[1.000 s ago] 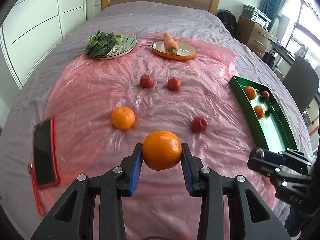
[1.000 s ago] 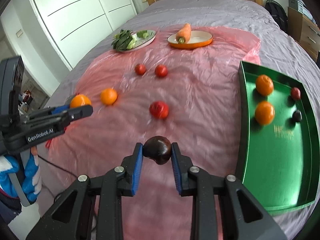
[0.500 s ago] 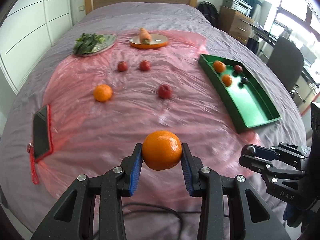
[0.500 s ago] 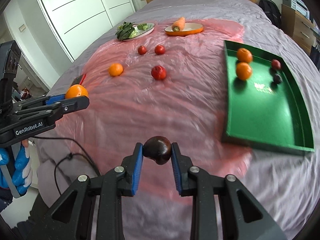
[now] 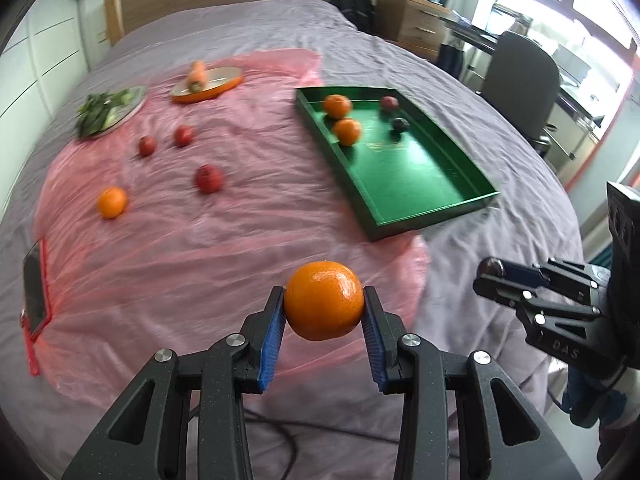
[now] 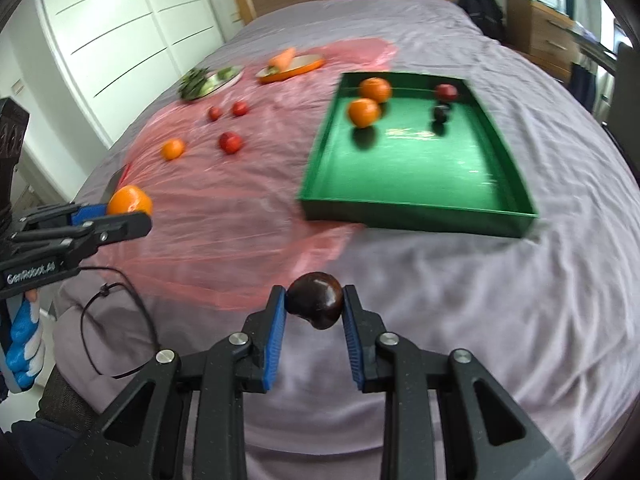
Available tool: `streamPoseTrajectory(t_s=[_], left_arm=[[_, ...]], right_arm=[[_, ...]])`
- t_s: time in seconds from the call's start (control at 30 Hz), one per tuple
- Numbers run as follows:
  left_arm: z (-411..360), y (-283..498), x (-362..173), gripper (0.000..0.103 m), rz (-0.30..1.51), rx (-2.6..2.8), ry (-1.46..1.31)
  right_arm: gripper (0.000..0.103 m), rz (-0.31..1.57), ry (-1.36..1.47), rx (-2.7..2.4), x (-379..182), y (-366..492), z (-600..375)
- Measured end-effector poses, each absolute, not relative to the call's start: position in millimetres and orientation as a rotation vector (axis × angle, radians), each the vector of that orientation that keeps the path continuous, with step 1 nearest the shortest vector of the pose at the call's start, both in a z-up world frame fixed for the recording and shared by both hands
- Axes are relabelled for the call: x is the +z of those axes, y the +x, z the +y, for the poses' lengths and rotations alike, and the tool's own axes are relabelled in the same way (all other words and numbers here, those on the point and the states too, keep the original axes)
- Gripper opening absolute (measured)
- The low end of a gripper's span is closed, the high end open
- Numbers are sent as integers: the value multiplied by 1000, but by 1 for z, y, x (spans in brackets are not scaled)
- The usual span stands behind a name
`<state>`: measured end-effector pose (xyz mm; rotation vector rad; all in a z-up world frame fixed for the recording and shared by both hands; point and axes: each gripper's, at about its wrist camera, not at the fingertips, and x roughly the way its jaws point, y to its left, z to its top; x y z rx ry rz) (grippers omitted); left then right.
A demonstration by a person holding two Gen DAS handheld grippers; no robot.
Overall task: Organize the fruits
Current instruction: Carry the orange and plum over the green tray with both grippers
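A: We see the bed, then the green tray on it, with four fruits inside

B: Our left claw squeezes an orange; our right claw squeezes a dark plum

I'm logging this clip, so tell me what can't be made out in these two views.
- Dark fruit: type unclear, right view; the pads cover its sides.
- Phone: screen unreadable, left view, near the edge.
- Greens: kind unclear, right view, blurred.
- Tray logo: smeared, both views.
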<state>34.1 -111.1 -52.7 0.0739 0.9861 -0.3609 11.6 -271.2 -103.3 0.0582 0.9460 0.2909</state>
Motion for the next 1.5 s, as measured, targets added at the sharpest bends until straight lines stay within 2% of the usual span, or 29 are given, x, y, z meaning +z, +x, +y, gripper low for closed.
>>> streamPoseTrajectory(t_s=[0.3, 0.53, 0.9, 1.37, 1.4, 1.47, 1.5], left_arm=[[-172, 68, -48, 32, 982, -443, 102], [-203, 111, -62, 32, 996, -449, 121], [-226, 173, -103, 32, 1052, -440, 113], [-229, 194, -125, 33, 1067, -416, 127], [-230, 194, -125, 33, 1069, -416, 130], [-230, 194, -125, 33, 1072, -416, 135], [-229, 193, -125, 33, 1074, -418, 136]], right_arm=[[40, 895, 92, 211, -90, 39, -324], [40, 882, 94, 186, -85, 95, -344], [40, 953, 58, 158, -124, 184, -354], [41, 973, 22, 129, -151, 203, -354], [43, 973, 21, 127, -151, 202, -354], [62, 975, 14, 115, -150, 202, -354], [76, 972, 10, 103, -149, 201, -355]])
